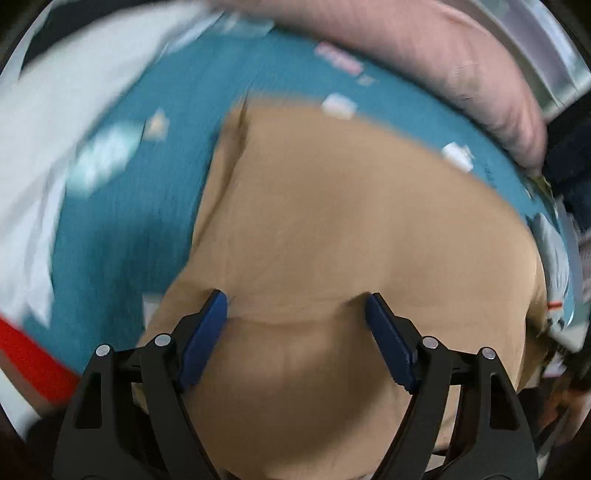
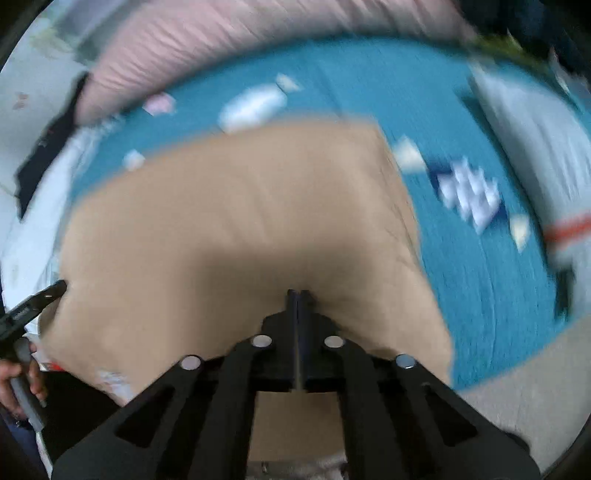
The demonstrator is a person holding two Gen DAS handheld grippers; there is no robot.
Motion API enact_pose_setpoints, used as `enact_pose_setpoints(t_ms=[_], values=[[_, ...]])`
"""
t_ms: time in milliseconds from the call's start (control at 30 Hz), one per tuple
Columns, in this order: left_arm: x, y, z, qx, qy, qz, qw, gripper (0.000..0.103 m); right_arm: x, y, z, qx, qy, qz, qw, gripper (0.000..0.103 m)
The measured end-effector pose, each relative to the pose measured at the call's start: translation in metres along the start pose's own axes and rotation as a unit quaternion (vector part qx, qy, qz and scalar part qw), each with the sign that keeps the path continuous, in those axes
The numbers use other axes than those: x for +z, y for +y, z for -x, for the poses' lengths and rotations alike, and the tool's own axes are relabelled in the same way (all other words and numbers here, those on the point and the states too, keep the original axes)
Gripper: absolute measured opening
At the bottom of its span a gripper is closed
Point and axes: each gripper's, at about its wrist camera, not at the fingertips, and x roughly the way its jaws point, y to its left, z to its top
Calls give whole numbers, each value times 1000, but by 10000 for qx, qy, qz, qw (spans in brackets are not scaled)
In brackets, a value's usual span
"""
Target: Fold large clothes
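A large tan garment [image 1: 332,221] lies spread on a teal patterned bedsheet [image 1: 122,229]. My left gripper [image 1: 295,297] stands open just over the garment's near part. Its blue pads [image 1: 207,332] are wide apart and the cloth passes under them with a slight crease between. In the right wrist view the same tan garment [image 2: 240,206] fills the middle. My right gripper [image 2: 300,295] is shut, its tips pinched into the cloth where creases run together. The left gripper's black finger [image 2: 51,290] touches the garment's left edge, held by a hand [image 2: 14,376]. Both views are blurred.
A pink quilt [image 1: 443,48] [image 2: 221,33] lies bunched along the far side of the bed. White cloth [image 1: 55,110] is heaped at the left, with a red stripe [image 1: 29,354] below it. A pale folded cloth [image 2: 535,140] sits on the teal bedsheet [image 2: 480,277] at the right.
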Motion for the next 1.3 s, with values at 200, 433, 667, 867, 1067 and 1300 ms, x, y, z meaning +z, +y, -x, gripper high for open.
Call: enact_pose_setpoints(t_ms=[200,433,667,867,1067,1300], values=[[-16,-11,2,161,-369,-356,9986,79,-12,8,2,-348,-15,215,9992,0],[1,-12,35,59,-610,-65,9981,79,30,88,43,205,-951,806,9920,6],[26,-88,43,-549,-928,-641,9921,84,72,166,-12,1062,-706,959,9872,5],[55,-102,-33,-375,-178,-510,9978,77,85,144,-74,621,-166,621,9960,0],[53,-93,-20,-590,-254,-528,9965,79,93,147,-76,652,-71,495,9966,0],[52,-38,26,-725,-457,-114,9963,88,34,160,-9,820,-298,802,9930,3]])
